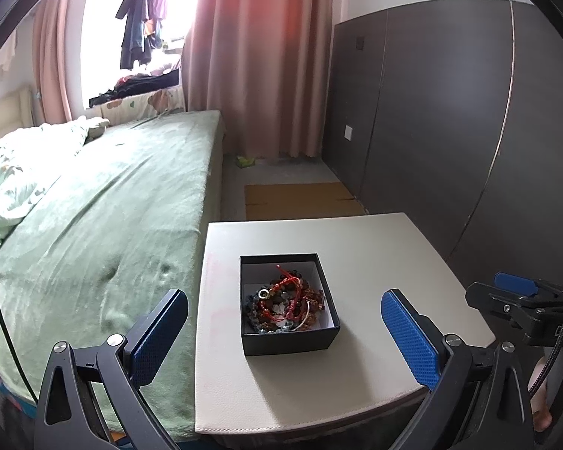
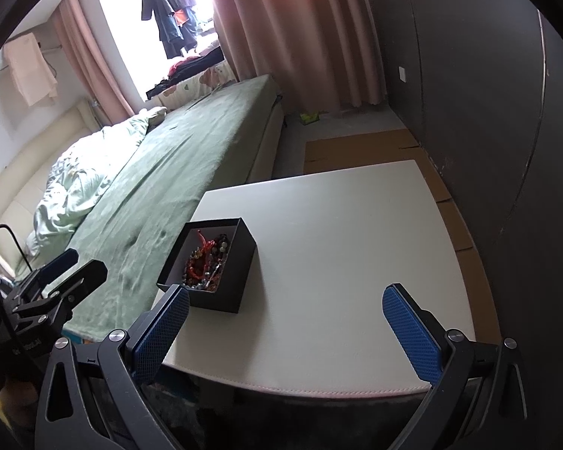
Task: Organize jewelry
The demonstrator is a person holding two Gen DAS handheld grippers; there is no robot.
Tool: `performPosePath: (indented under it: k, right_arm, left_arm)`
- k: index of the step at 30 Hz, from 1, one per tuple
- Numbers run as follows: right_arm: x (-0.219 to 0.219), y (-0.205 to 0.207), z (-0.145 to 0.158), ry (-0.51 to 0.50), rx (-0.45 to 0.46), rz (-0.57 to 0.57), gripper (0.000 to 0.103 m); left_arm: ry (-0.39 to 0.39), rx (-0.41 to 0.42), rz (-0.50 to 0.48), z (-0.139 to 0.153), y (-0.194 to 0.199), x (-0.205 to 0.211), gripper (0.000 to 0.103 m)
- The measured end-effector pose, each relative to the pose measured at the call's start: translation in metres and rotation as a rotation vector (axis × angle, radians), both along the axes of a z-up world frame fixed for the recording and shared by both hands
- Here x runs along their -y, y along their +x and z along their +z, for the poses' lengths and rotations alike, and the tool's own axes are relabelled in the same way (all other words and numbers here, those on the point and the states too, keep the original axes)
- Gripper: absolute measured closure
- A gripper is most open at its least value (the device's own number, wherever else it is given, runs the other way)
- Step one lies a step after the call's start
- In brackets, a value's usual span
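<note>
A small black box (image 1: pixel 291 341) with a white lining stands on a pale square table (image 1: pixel 375 247). Inside it lies a tangle of bead bracelets and red cords (image 1: pixel 287 302). My left gripper (image 1: pixel 285 300) is open, its blue pads wide apart on either side of the box, held back from it. In the right wrist view the same box (image 2: pixel 236 273) sits toward the table's left side, with the jewelry (image 2: pixel 206 262) heaped inside. My right gripper (image 2: pixel 286 292) is open and holds nothing, its left finger near the box's front corner. The right gripper (image 1: pixel 514 288) also shows at the left view's right edge.
A bed with a green cover (image 1: pixel 105 202) runs along the table's left side. A dark wardrobe (image 1: pixel 450 112) stands to the right. Flat cardboard (image 1: pixel 300 198) lies on the floor beyond the table. Pink curtains (image 1: pixel 259 56) hang at the back.
</note>
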State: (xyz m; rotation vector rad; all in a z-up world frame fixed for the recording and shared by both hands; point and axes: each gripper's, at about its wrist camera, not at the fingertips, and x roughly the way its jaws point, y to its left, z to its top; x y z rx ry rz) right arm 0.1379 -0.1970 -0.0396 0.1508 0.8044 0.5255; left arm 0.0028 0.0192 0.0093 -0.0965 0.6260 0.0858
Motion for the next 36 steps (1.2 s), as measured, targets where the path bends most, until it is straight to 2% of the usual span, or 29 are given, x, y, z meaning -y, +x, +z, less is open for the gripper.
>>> performPosePath:
  k: [36]
  right_arm:
    - [0.013, 0.006, 0.003, -0.011, -0.004, -0.032, 0.0]
  left_arm:
    - [0.006, 0.015, 0.015, 0.001, -0.005, 0.002, 0.0]
